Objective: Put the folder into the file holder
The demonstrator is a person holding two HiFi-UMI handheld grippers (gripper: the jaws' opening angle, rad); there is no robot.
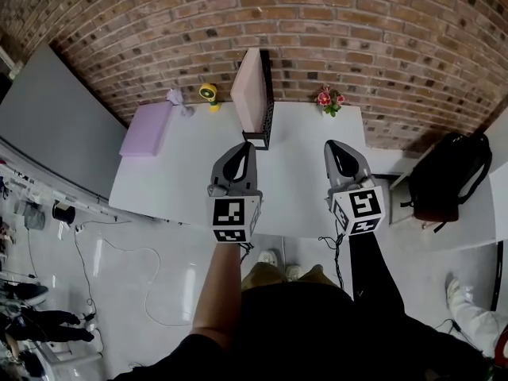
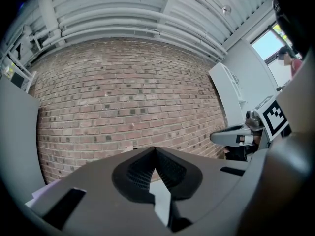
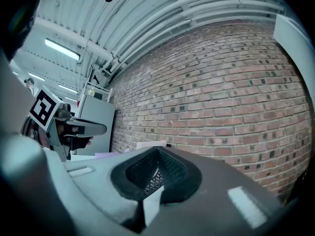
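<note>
A black file holder (image 1: pixel 267 108) stands upright at the back of the white table (image 1: pixel 302 173), with a pale pink folder (image 1: pixel 249 94) upright in it. A lilac folder (image 1: pixel 148 128) lies flat at the table's left end. My left gripper (image 1: pixel 248 144) hangs just in front of the holder's near end, jaws shut with nothing between them (image 2: pixel 155 149). My right gripper (image 1: pixel 332 144) is level with it further right, over bare table, and its jaws also meet at the tip (image 3: pixel 157 149), empty. Each gripper shows in the other's view: the right one (image 2: pixel 232 134), the left one (image 3: pixel 81 128).
A brick wall (image 1: pixel 317 30) runs behind the table. A yellow ornament (image 1: pixel 209 94) and a small flower pot (image 1: pixel 329 99) stand at the back edge. A black backpack (image 1: pixel 448 177) sits on the floor to the right. Cables (image 1: pixel 119 252) lie on the floor to the left.
</note>
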